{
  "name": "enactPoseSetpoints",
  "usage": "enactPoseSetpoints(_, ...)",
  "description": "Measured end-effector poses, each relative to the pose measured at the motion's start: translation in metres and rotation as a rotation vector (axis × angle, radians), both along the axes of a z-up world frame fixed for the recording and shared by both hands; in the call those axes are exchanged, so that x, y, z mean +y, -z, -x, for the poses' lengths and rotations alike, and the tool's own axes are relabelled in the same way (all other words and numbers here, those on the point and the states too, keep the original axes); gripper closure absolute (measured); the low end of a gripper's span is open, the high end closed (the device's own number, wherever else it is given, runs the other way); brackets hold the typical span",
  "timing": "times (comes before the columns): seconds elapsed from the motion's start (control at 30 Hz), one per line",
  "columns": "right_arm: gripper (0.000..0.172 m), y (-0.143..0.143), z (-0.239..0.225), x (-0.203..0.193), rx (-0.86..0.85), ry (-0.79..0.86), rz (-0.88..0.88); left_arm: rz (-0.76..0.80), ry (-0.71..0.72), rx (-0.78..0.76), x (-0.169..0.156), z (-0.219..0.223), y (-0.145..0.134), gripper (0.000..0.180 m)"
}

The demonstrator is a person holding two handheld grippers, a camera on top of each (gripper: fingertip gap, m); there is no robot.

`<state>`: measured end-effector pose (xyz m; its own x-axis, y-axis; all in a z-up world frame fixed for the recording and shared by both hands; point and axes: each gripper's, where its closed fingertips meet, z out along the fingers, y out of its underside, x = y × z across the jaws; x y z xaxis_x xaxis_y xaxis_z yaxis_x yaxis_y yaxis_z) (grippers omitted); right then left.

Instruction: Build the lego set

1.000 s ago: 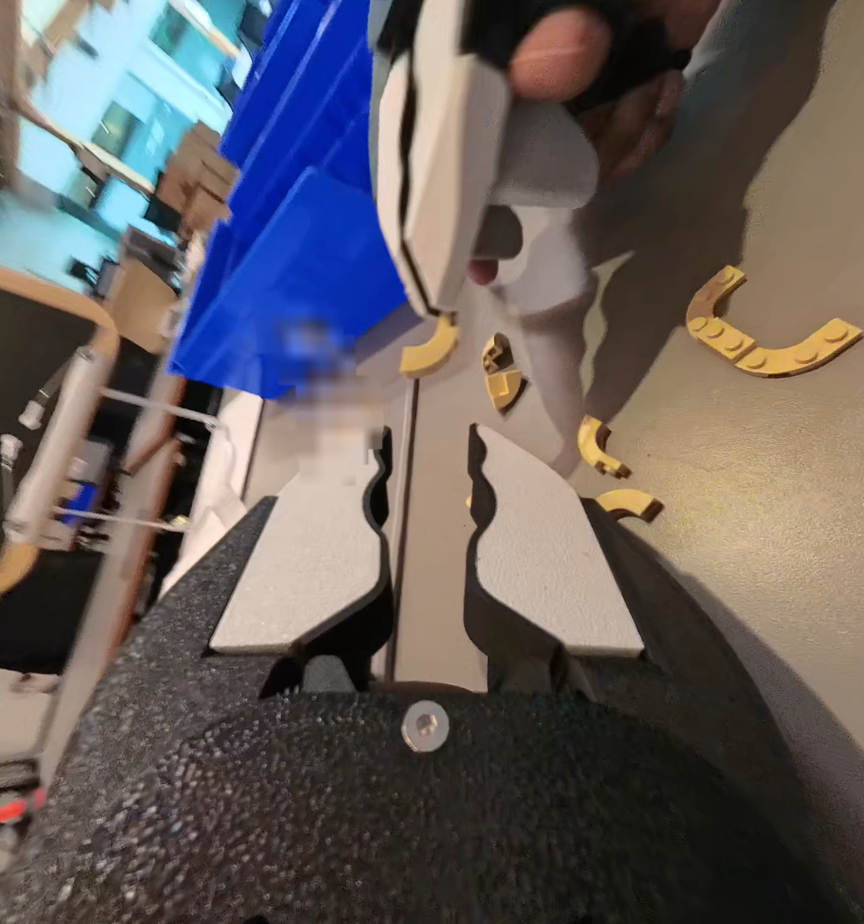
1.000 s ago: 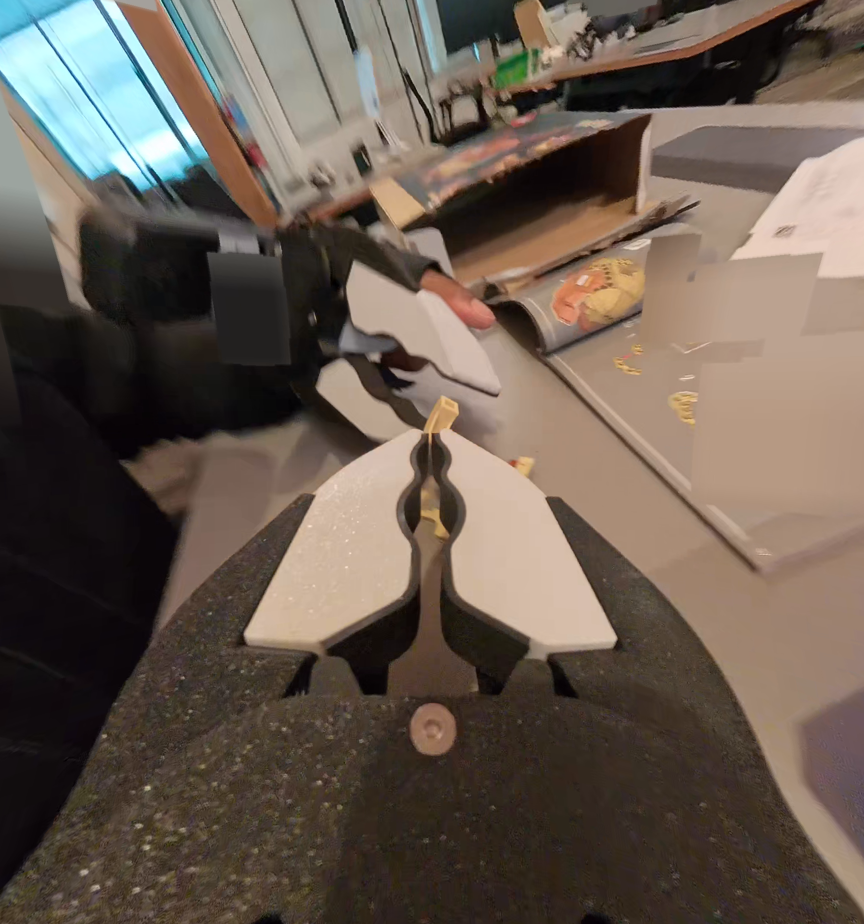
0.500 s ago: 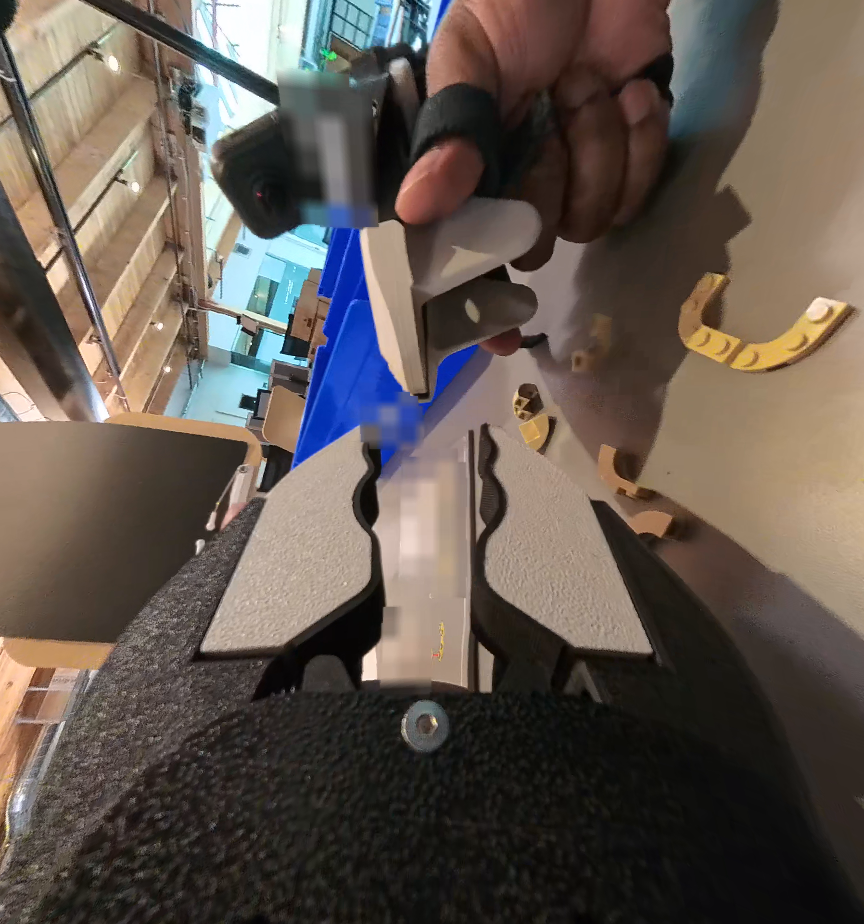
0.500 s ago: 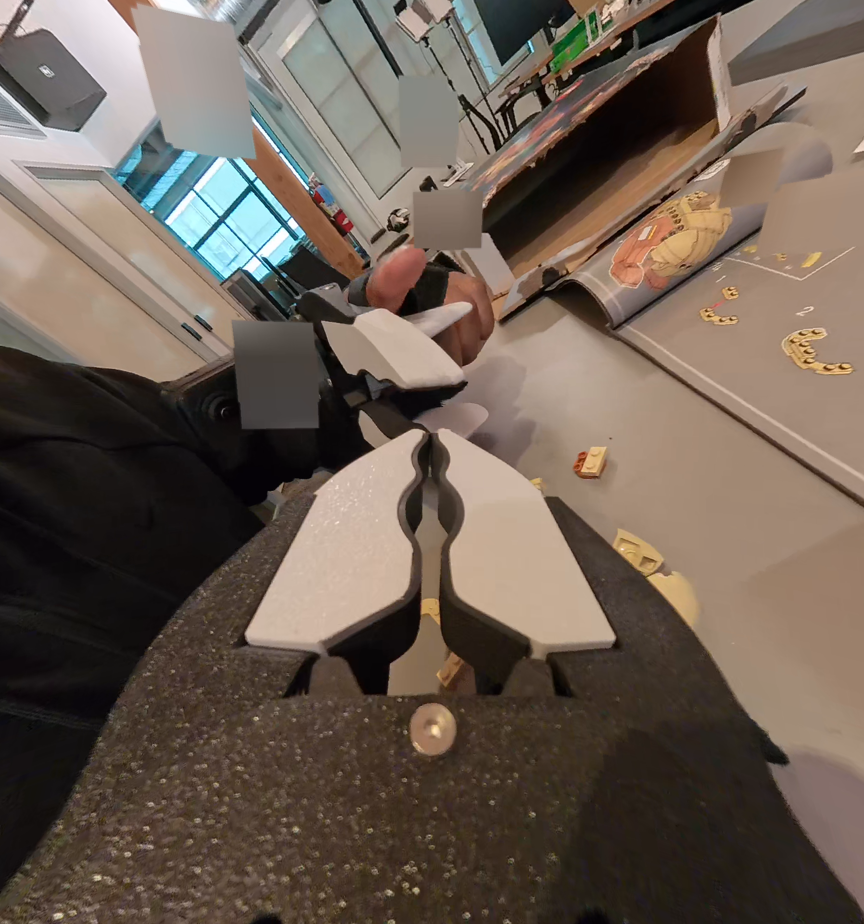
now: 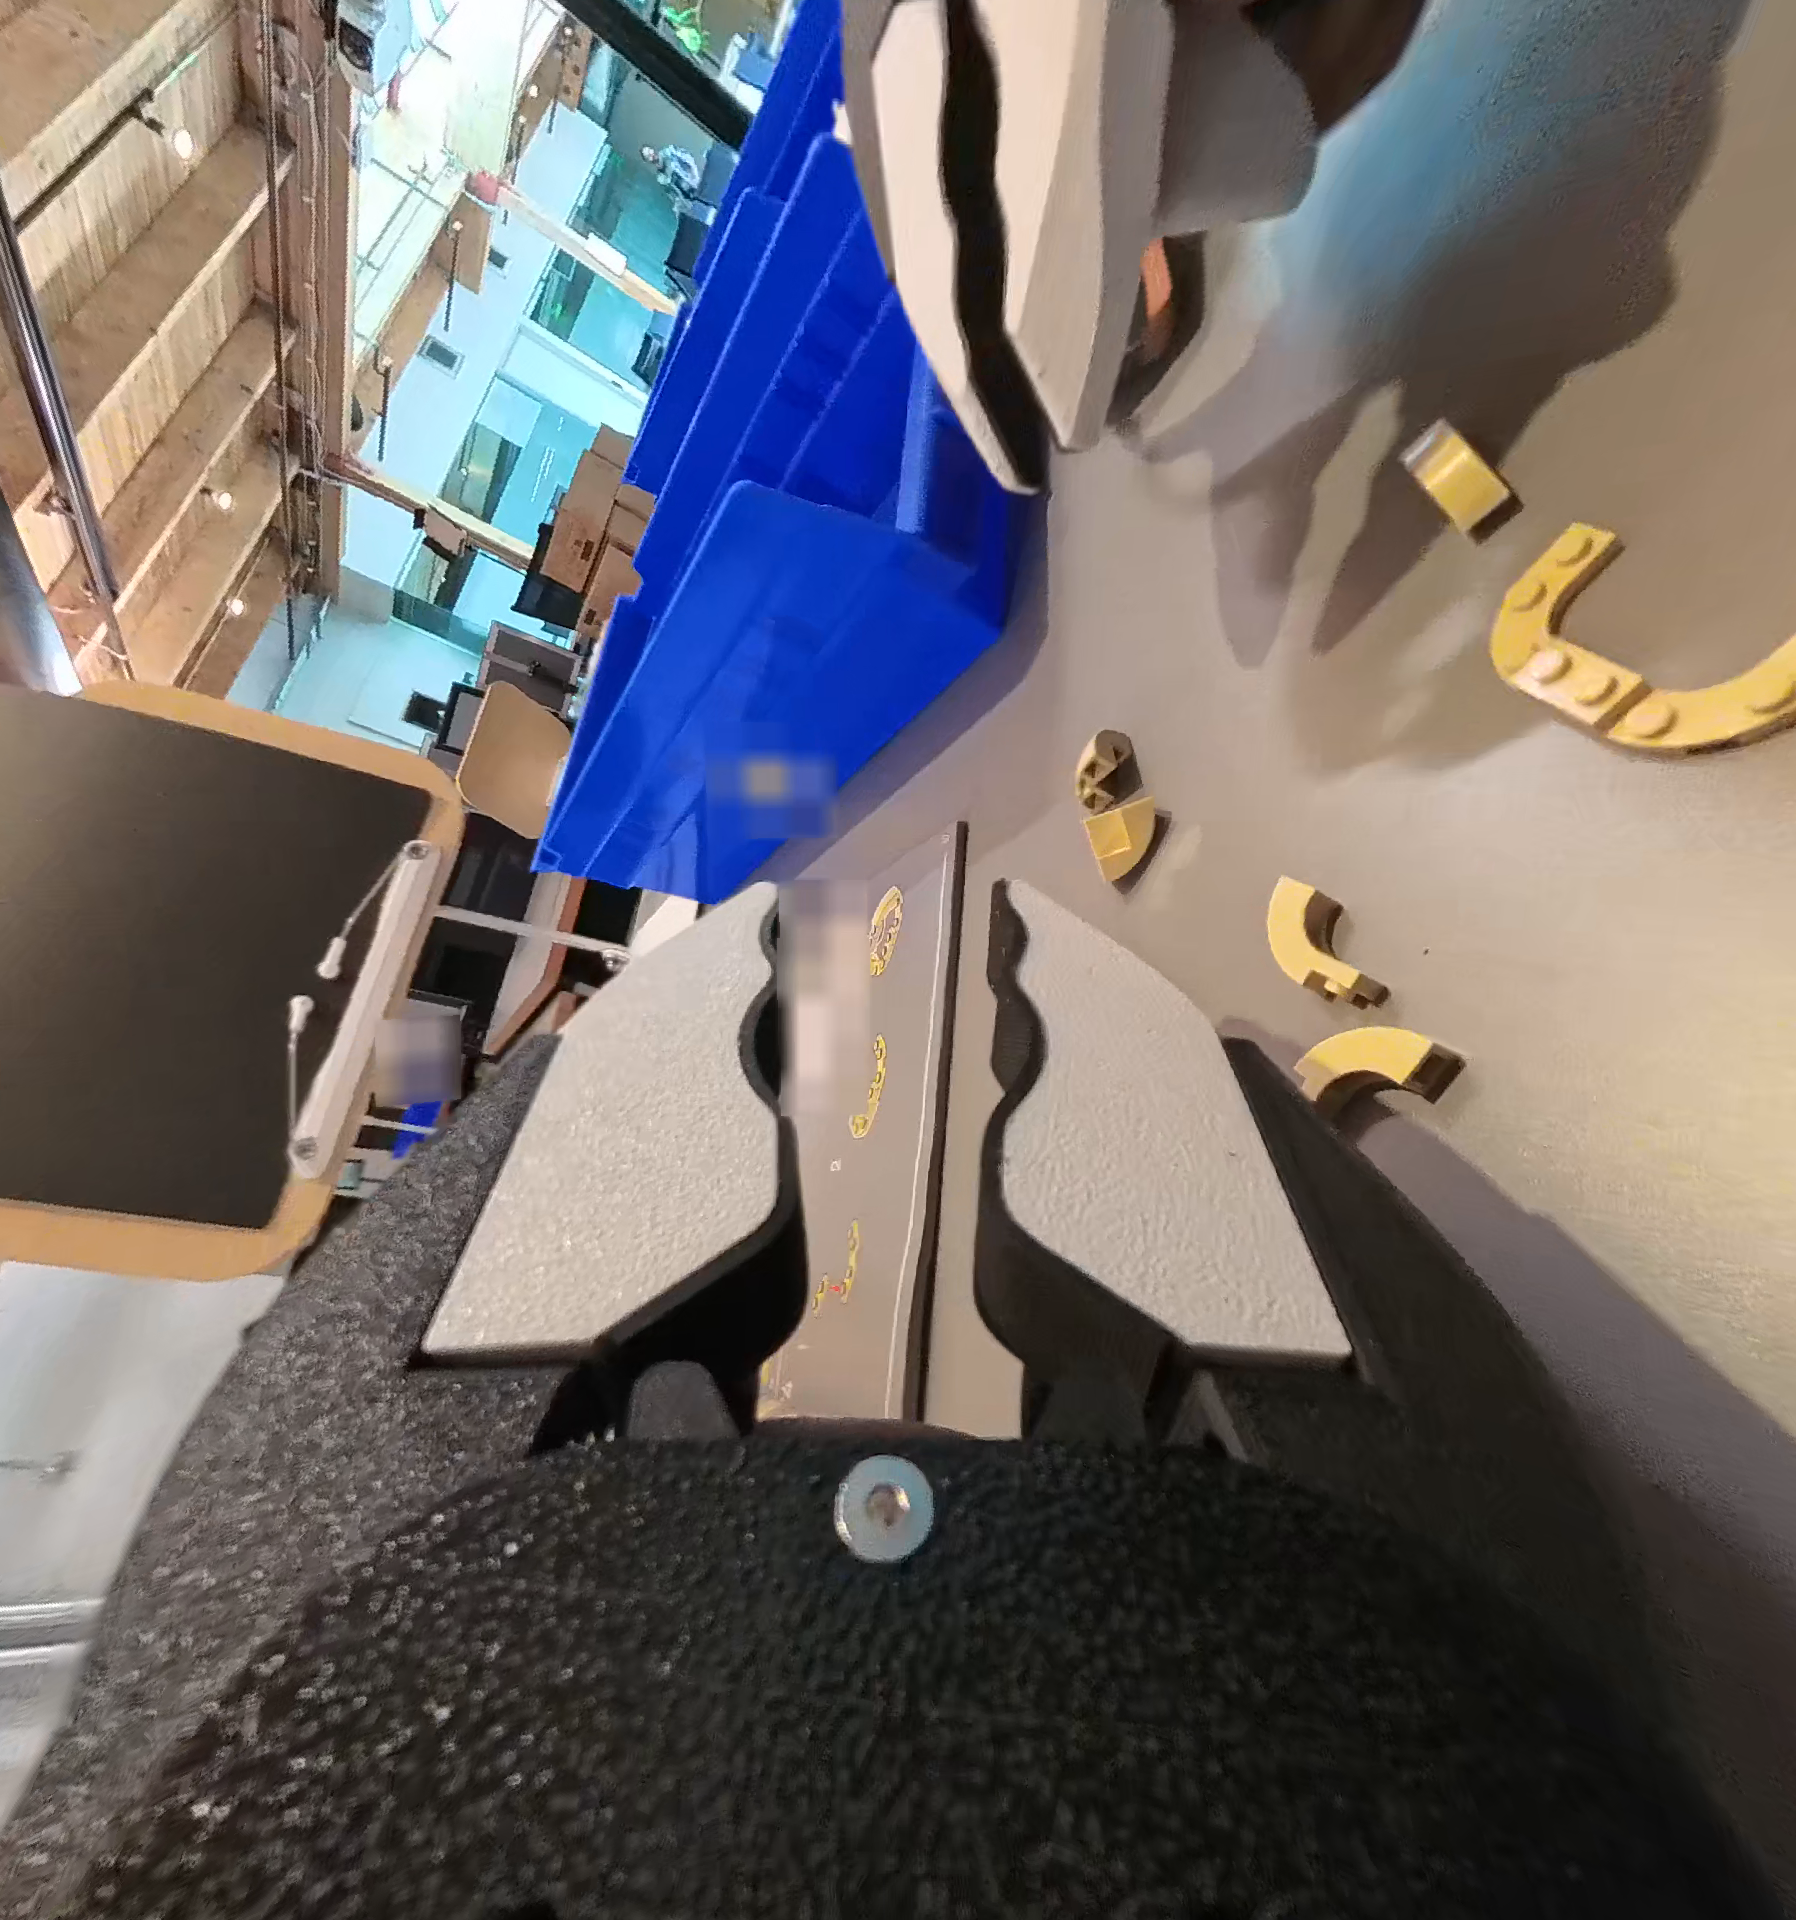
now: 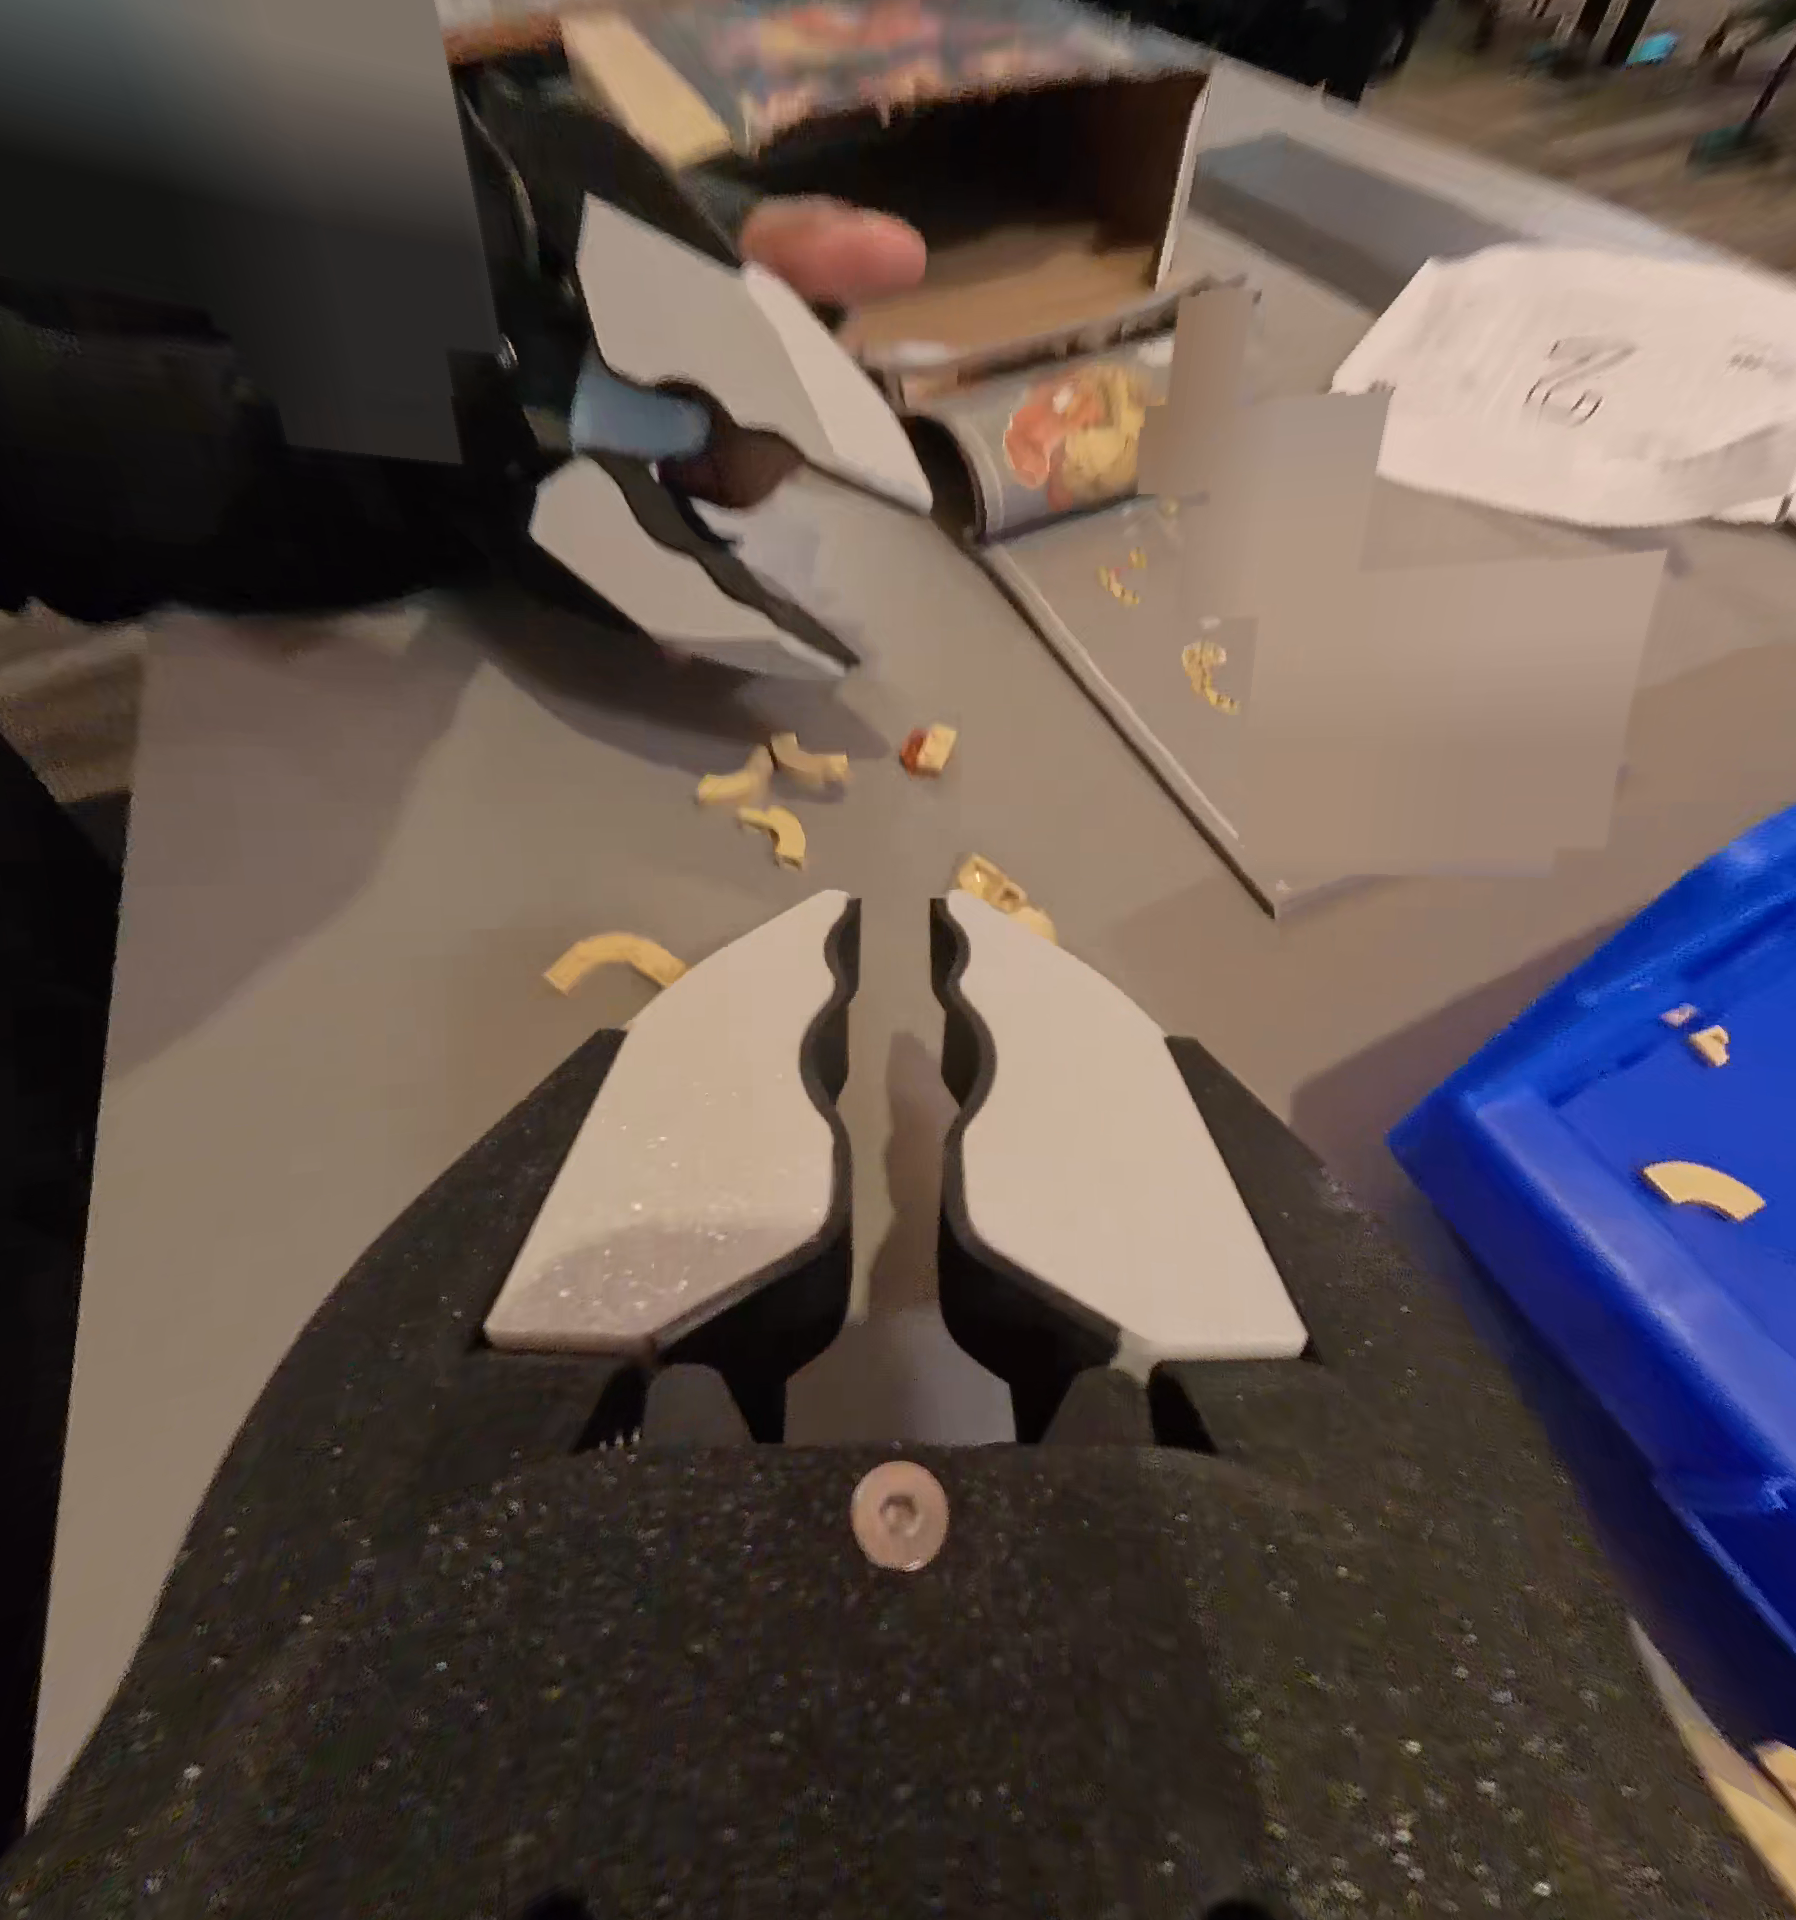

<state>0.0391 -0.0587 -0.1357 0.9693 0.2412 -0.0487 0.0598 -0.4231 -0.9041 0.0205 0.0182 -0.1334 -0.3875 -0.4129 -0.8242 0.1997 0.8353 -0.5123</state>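
The right gripper (image 6: 894, 914), shut on a tan piece a second ago, is now parted and bare; the left gripper (image 5: 883, 904) is kept open, bare. Tan pieces (image 6: 1702, 1190) are seen inside the blue bin (image 6: 1559, 1247); others (image 6: 769, 779) are scattered on the surface (image 6: 354, 935).

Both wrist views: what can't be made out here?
- Right wrist view: blue bin is cut off by the right edge; only part of its inside shows.
- Right wrist view: tan pieces under the left claw are motion-blurred; their shapes are unclear.
- Right wrist view: the tan piece at the right claw is partly behind a fingertip.
- Left wrist view: booklet page shows only between the fingers, partly under a mosaic.
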Motion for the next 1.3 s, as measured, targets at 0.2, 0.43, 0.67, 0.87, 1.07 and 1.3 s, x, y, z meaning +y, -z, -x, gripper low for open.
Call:
enactPoseSetpoints(0.2,0.13,-0.033,-0.007,0.012,0.087,0.072,-0.195,0.137,0.027,0.086,-0.006,0.003,-0.001,0.156)
enactPoseSetpoints(0.43,0.104,-0.035,-0.012,0.002,-0.167,0.056,-0.155,0.157,0.027,0.102,-0.008,0.005,-0.003,0.16)
enactPoseSetpoints(0.67,0.156,-0.012,-0.033,-0.01,-0.328,0.142,-0.025,0.149,0.029,0.107,-0.01,0.005,-0.002,0.16)
enactPoseSetpoints(0.87,0.17,-0.003,-0.016,-0.022,-0.367,0.065,0.019,0.139,0.018,0.114,-0.008,0.004,0.0,0.16)
enactPoseSetpoints(1.07,0.146,-0.037,0.002,-0.012,-0.135,0.07,-0.221,0.181,0.052,0.139,-0.017,0.007,-0.001,0.16)
enactPoseSetpoints(1.3,0.12,-0.142,0.013,-0.013,0.56,0.015,-0.872,0.416,0.272,0.314,-0.076,0.03,-0.019,0.161)
